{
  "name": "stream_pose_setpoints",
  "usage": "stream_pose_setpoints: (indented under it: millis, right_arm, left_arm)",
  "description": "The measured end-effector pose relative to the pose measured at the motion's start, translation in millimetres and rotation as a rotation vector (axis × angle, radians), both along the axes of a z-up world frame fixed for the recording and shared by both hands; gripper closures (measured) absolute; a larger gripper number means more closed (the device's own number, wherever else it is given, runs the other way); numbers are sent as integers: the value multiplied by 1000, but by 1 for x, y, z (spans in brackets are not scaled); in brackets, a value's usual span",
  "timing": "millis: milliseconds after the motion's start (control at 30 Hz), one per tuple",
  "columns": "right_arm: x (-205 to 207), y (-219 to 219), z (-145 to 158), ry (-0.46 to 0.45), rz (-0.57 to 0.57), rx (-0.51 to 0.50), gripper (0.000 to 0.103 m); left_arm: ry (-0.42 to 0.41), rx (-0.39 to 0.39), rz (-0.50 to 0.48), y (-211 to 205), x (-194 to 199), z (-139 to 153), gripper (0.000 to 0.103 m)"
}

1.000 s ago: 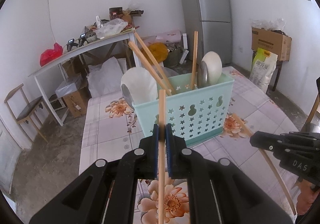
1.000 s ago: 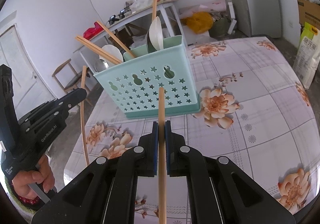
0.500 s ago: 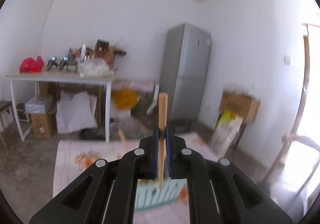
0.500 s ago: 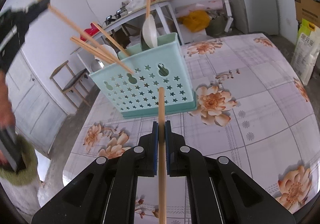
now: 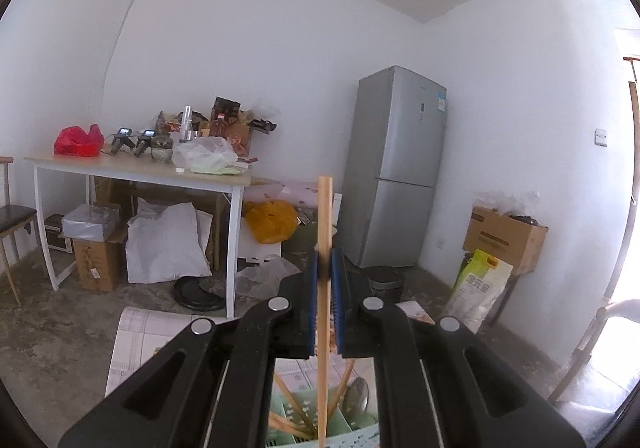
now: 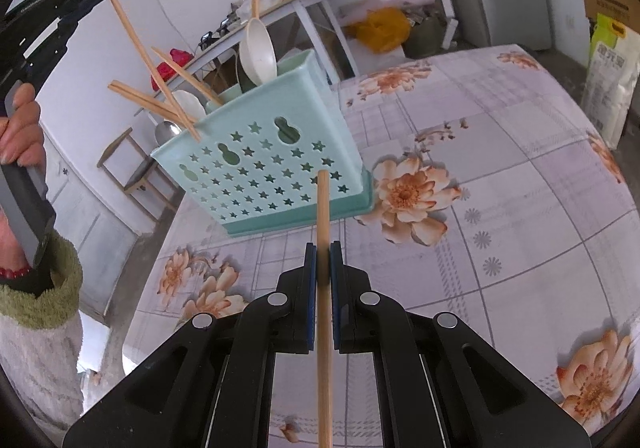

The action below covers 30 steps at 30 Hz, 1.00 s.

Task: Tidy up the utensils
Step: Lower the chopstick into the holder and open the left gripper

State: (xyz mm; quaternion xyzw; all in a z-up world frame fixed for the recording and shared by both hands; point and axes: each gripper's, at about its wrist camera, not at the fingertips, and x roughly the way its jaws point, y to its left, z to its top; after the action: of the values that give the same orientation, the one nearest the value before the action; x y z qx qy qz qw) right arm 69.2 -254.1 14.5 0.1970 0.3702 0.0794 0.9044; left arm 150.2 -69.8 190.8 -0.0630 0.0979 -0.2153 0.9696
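Two black grippers each pinch one wooden chopstick. The left gripper (image 5: pixel 325 276) holds its wooden chopstick (image 5: pixel 324 232) over the perforated mint-green plastic caddy (image 6: pixel 272 164); release looks next. The right gripper (image 6: pixel 323 260) waits with its own chopstick (image 6: pixel 323 216).

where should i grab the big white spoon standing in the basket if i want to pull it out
Grip the white spoon by its bowl, coming from above: it stands handle-down in the teal basket, so only the bowl clears the rim. Pinch across its thin edges, avoiding the chopsticks leaning to its left.
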Motion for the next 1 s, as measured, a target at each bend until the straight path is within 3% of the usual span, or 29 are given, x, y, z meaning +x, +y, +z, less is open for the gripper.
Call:
stream_pose_setpoints:
  millis: [267, 433, 600, 733, 900, 1000]
  right_arm:
    - [3, -1, -3, 5, 3, 14, 98]
    - [3, -3, -5, 13, -5, 12, 98]
    - [1, -5, -3, 16, -17, -2, 98]
    - [0, -6, 5, -2, -23, -6, 98]
    - [0, -5, 31, -80, -14, 0, 98]
    - [2, -2, 61, -173, -5, -13, 98]
  left_arm:
    - [-72, -32, 21, -4, 9, 11, 97]
    - [-14, 56, 40, -17, 21, -33, 97]
    - [76, 78, 7, -16, 19, -65, 96]
    - [81, 74, -12, -5, 1, -74, 74]
    - [67, 56, -29, 14, -27, -76, 62]
    - [60, 43, -41, 28, -44, -80, 54]
